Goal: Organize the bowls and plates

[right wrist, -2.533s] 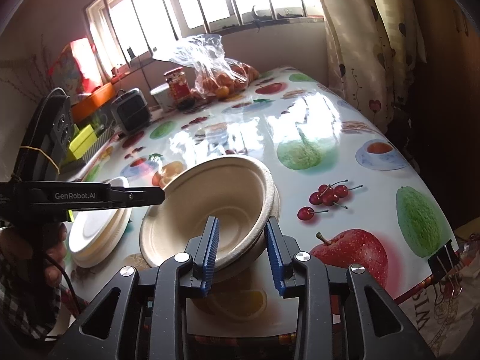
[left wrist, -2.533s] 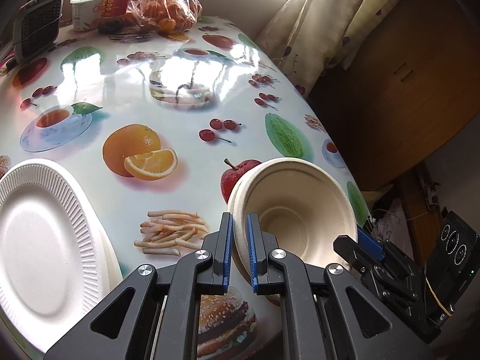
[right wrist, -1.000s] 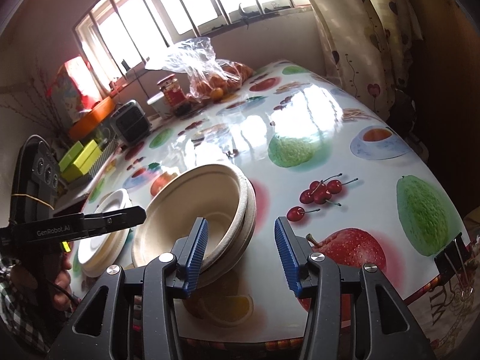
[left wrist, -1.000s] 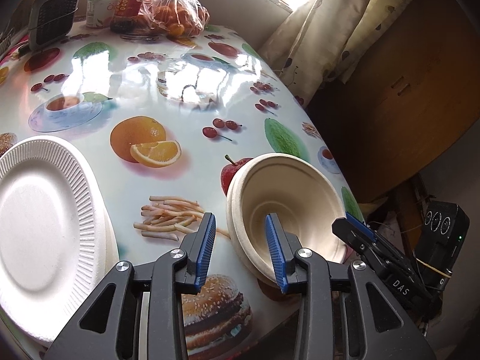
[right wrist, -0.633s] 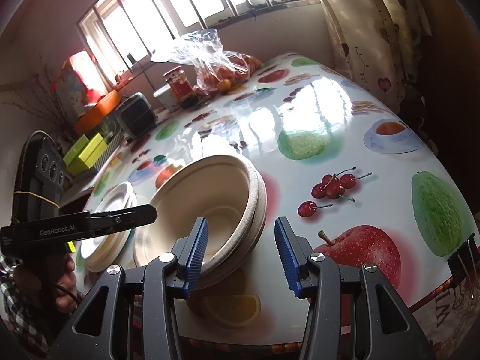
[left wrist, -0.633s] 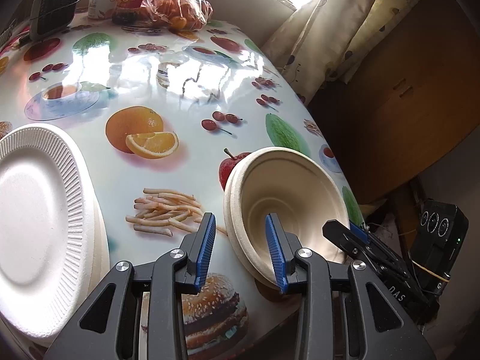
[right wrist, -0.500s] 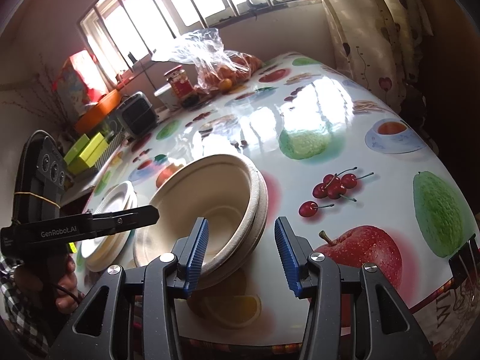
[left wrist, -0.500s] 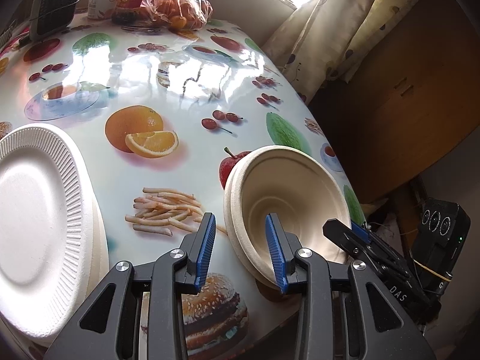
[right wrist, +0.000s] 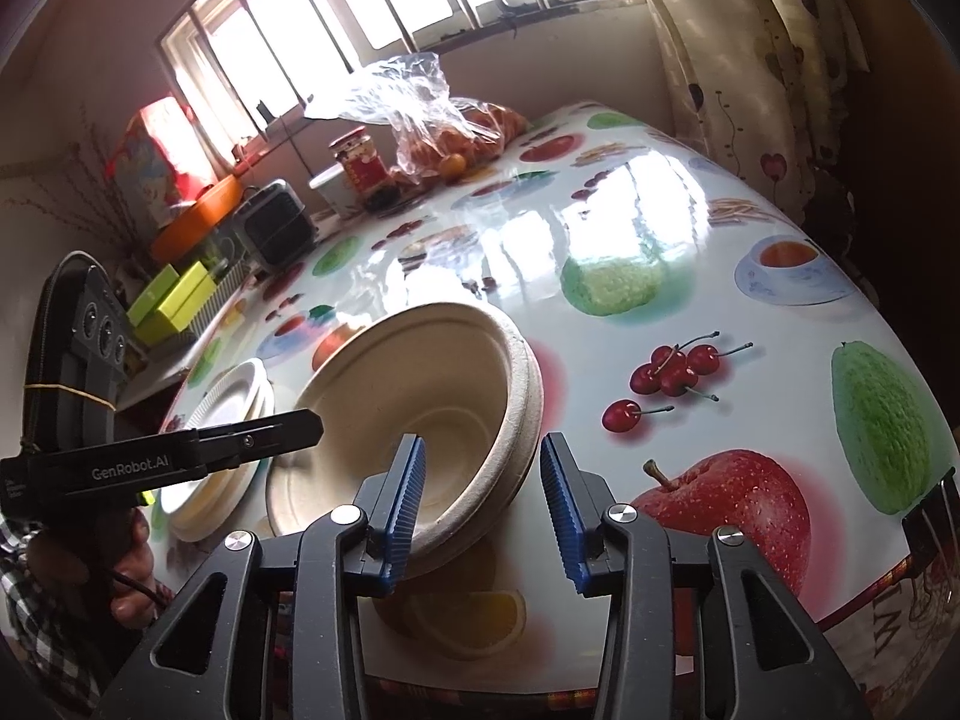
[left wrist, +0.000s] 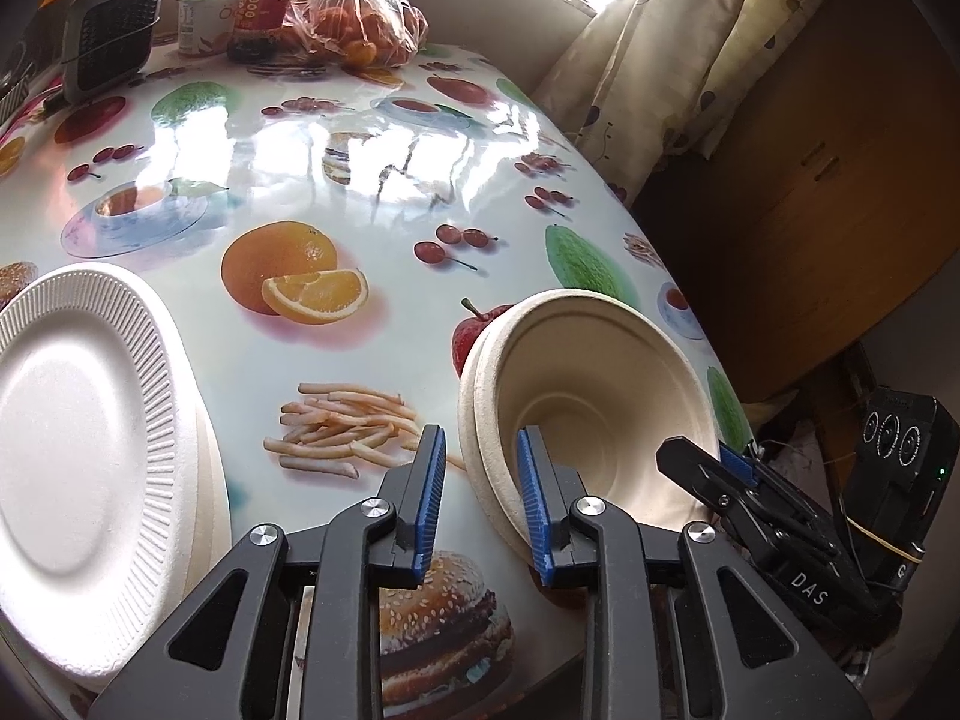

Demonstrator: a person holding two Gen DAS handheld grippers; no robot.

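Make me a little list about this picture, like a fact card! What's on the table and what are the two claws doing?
Bowls: stack of beige bowls near the table's front edge, nested, tipped up on one side
Plates: stack of white ribbed plates, to the bowls' left
Left claw: open, rim of the bowls between its fingers, not squeezing
Right claw: open, also around the bowls' rim
Table: shiny cloth printed with fruit, fries and a burger
Far end: bag of oranges, red-labelled jar, white tub
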